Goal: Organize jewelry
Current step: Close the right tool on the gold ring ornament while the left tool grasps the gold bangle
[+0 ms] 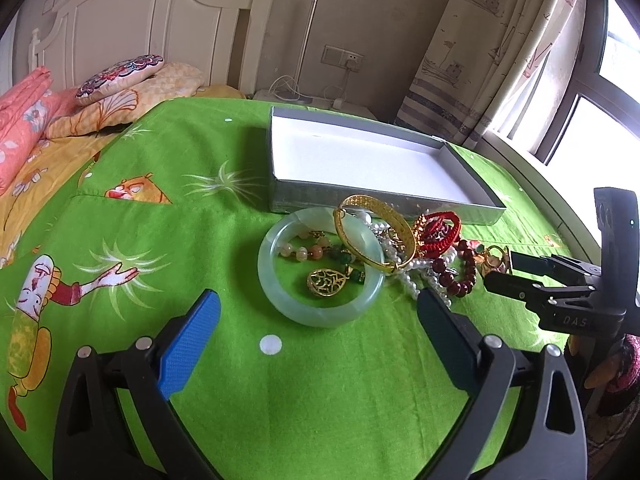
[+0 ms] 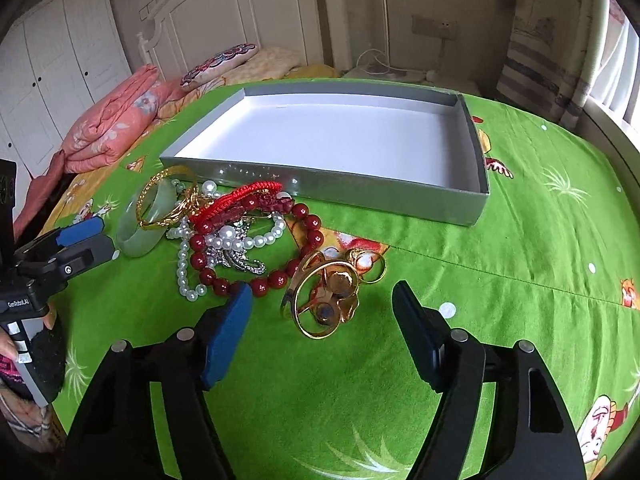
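A pile of jewelry lies on the green cloth in front of an empty grey box (image 1: 384,204) (image 2: 478,184) with a white inside. A pale jade bangle (image 1: 320,316) (image 2: 138,236) lies at the pile's left with a gold bangle (image 1: 374,236) (image 2: 168,218) leaning on it. Beside them lie a pearl strand (image 2: 184,268), dark red beads (image 2: 312,224) (image 1: 452,278), a red cord bracelet (image 2: 240,196) (image 1: 438,228) and a gold flower bangle (image 2: 324,300). My left gripper (image 1: 318,308) is open, its fingers on either side of the jade bangle. My right gripper (image 2: 322,300) is open around the gold flower bangle.
The cloth covers a bed with a white headboard (image 1: 132,20), pillows (image 1: 120,76) and a folded pink quilt (image 2: 108,128). A curtain and window (image 1: 592,92) stand at the right. A lamp pole and wall socket (image 1: 344,58) are behind the box.
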Motion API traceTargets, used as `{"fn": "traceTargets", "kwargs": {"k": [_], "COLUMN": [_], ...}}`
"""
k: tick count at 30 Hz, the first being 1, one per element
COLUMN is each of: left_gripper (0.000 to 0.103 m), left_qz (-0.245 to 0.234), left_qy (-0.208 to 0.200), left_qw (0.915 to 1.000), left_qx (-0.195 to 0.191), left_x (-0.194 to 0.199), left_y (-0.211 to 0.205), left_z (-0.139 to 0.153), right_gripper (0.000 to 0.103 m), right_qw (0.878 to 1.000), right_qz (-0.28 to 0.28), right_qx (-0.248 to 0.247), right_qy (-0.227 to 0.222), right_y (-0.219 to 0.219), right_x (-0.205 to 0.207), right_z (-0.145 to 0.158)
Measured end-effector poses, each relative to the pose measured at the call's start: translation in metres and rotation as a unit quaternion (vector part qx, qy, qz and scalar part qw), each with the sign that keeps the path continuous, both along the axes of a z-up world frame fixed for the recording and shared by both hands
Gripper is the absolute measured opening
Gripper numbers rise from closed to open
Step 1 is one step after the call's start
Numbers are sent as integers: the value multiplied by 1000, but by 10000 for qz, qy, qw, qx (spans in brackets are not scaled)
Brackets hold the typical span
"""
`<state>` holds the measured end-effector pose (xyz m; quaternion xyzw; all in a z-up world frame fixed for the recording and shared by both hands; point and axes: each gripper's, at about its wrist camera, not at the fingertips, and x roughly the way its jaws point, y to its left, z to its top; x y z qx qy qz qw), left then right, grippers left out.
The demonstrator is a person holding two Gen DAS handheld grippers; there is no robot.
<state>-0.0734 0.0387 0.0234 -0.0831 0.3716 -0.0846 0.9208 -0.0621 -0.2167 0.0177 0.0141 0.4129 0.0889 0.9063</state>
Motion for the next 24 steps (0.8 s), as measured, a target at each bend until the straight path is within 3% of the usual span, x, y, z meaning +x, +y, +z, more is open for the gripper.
{"fn": "traceTargets", "kwargs": {"k": [3, 4, 9, 17, 20, 24], "left_gripper": [93, 93, 87, 86, 86, 86], "left_qz": [-46, -54, -79, -477, -775, -1312], "left_qy": [17, 31, 32, -83, -181, -103], "left_qw": [10000, 10000, 9999, 9969, 9900, 9731], "left_qx": [43, 57, 117, 625, 1168, 1893], "left_x": [0, 1, 1, 12, 25, 45], "left_y": [-3, -4, -6, -33, -50, -68], "left_z": [-1, -1, -1, 9, 16, 13], "right_gripper": [41, 39, 38, 38, 38, 38], "right_qw": [10000, 9999, 9996, 9986, 9985, 9984], "right_qz": [-10, -30, -96, -176, -196, -197], "right_qx": [-91, -126, -35, -3, 42, 63], "right_qy": [-14, 3, -279, -495, -507, -522], "right_y": [4, 5, 1, -1, -3, -4], "right_x": [1, 1, -9, -16, -17, -18], "right_z": [-2, -4, 1, 6, 6, 6]}}
